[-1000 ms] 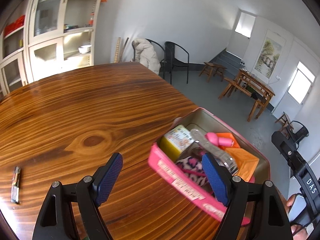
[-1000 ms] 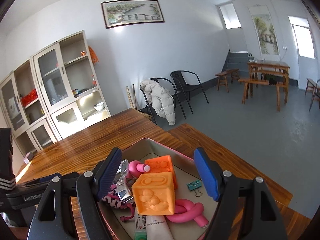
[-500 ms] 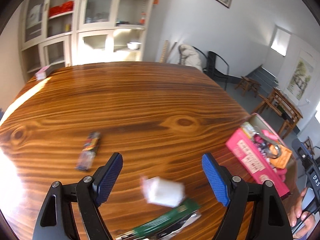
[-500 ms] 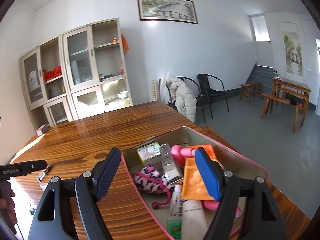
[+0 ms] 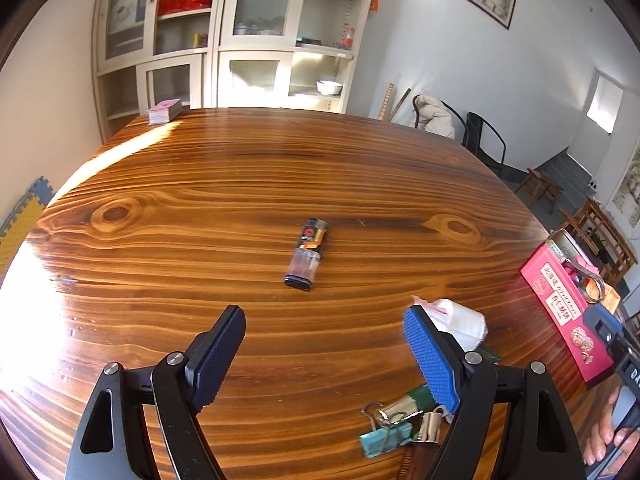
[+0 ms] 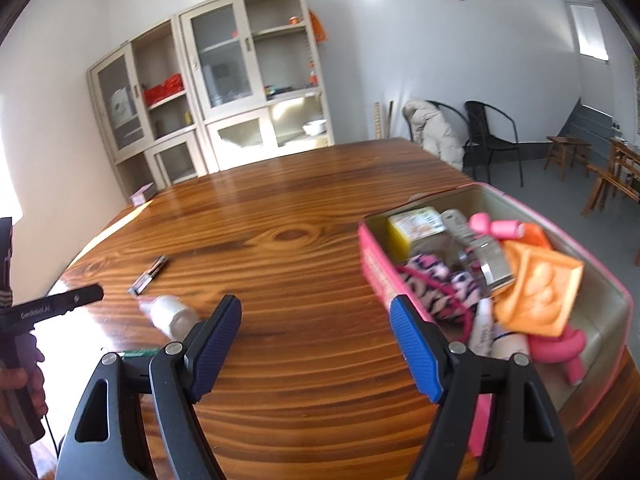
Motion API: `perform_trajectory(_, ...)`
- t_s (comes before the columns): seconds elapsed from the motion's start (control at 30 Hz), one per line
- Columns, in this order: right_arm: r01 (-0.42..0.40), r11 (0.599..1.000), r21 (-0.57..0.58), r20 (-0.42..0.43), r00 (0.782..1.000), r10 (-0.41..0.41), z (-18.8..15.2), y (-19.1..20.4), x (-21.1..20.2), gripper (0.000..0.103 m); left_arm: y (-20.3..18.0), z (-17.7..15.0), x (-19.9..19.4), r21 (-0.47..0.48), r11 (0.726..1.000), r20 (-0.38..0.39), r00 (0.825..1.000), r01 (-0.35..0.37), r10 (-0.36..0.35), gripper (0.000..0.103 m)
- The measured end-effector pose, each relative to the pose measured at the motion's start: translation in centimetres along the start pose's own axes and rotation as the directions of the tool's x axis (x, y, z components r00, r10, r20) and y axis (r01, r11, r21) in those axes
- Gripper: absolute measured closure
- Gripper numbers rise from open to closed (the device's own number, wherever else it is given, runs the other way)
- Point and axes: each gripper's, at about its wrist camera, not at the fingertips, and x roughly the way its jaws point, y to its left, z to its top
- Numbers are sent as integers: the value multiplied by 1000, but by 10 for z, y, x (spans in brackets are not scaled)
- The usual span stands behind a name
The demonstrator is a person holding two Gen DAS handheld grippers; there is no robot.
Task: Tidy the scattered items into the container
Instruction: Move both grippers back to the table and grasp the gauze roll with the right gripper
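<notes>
My left gripper is open and empty above the wooden table. A dark lighter lies ahead of it. A white tissue pack sits by its right finger, with binder clips and a green packet near the front. The pink tin container holds several items, among them an orange block and a pink knotted toy. My right gripper is open and empty, left of the tin. The tin also shows in the left wrist view.
A small pink box sits at the table's far edge. Cabinets stand behind the table. Black chairs and wooden stools stand on the floor to the right. The table's right edge runs beside the tin.
Both grippers have swung left, away from the tin. The left view now faces the lighter, tissue pack and clips. The right gripper has moved off the tin to its left side.
</notes>
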Motion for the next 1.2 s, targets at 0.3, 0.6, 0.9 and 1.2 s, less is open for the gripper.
perform_trajectory(0.3,-121,993,10,-138,983,122,-16,43,28,23,19,-4,7,-1,997,-5,997,-79,79,20)
perform_trajectory(0.6,-133,991,-31,-210,970,124,-14,104,53,22,41,-8,-1,-9,996,4,996,-87,87,20)
perform_trajectory(0.9,-67,998,-23,-287,956,57,-4,135,97,22,56,-8,-7,-41,996,10,997,-81,81,20)
perform_trajectory(1.2,-14,998,-63,-272,962,-4,-3,117,105,51,53,-10,5,-27,997,-16,998,-69,68,20)
